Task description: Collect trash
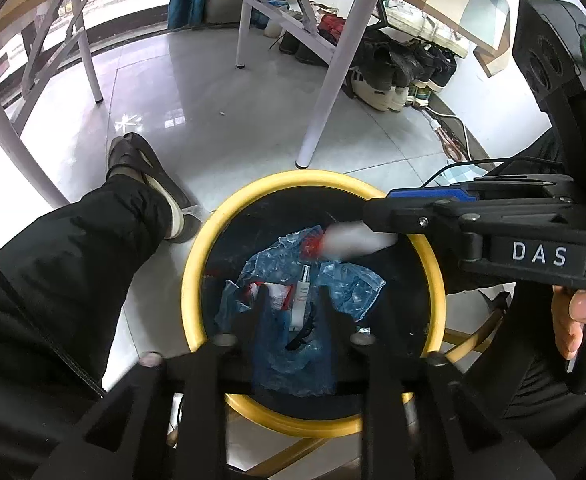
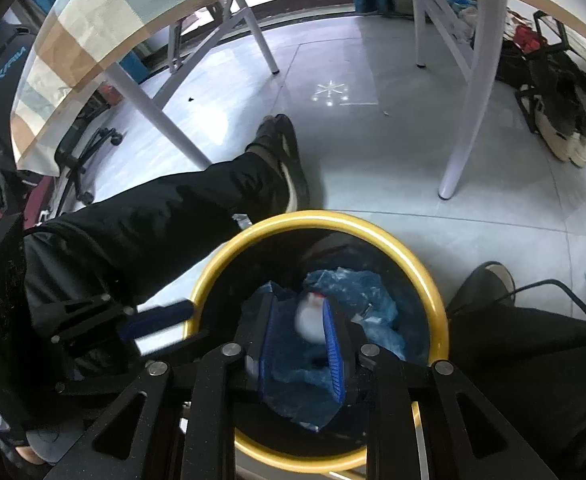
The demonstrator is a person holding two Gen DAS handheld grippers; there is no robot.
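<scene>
A round bin with a yellow rim (image 1: 197,264) (image 2: 433,292) and a black liner stands on the floor below both grippers. Crumpled blue plastic (image 1: 353,284) (image 2: 373,300) lies inside it. My left gripper (image 1: 293,300) (image 2: 185,320) hangs open over the bin; a slim white bottle (image 1: 299,300) lies on the plastic below the gap, touching neither finger. My right gripper (image 2: 299,332) (image 1: 377,208) reaches over the bin's rim. A blurred white piece with a red end (image 2: 309,316) (image 1: 353,240) sits loose between its blue pads (image 2: 333,344), with a gap on one side.
A person's legs in black trousers (image 1: 73,264) (image 2: 153,216) and a dark shoe (image 1: 149,176) flank the bin. White table legs (image 1: 333,80) (image 2: 469,92) stand just behind it. Shoes (image 1: 393,76) line the far wall, a cable (image 1: 453,128) runs on the floor, and an office chair base (image 2: 89,148) stands at left.
</scene>
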